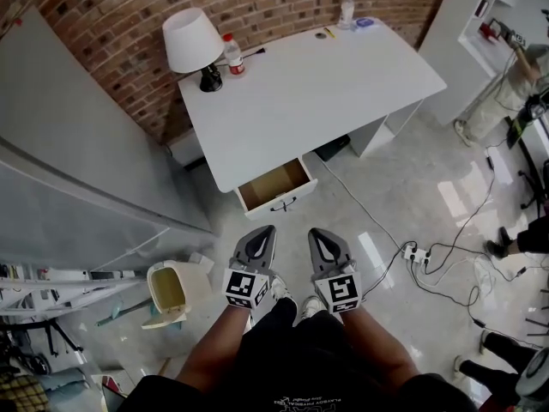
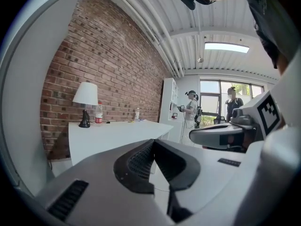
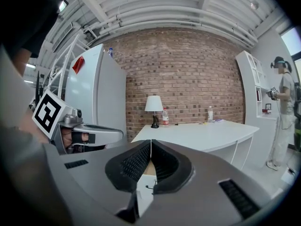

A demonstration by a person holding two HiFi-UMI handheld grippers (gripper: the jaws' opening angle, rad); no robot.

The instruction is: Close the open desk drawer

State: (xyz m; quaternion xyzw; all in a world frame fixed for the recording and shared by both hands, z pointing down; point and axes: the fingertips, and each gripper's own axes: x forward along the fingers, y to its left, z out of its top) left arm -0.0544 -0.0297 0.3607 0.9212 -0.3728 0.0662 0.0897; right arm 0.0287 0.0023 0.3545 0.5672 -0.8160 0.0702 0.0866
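A white desk (image 1: 309,93) stands against the brick wall. Its drawer (image 1: 276,188) at the front left is pulled open and shows a bare wooden inside; the white front carries a dark handle. My left gripper (image 1: 266,229) and right gripper (image 1: 318,231) hang side by side just short of the drawer front, apart from it, both shut with nothing between the jaws. In the left gripper view the shut left gripper (image 2: 154,141) points at the desk (image 2: 117,132). In the right gripper view the drawer (image 3: 148,169) shows just below the shut right gripper (image 3: 150,141).
On the desk stand a white lamp (image 1: 192,39), a red-labelled bottle (image 1: 232,55) and a clear bottle (image 1: 346,10). A cream bin (image 1: 172,291) stands on the floor at left. A power strip (image 1: 415,253) with cables lies at right. A grey partition (image 1: 77,170) is at left, and people stand at the far right.
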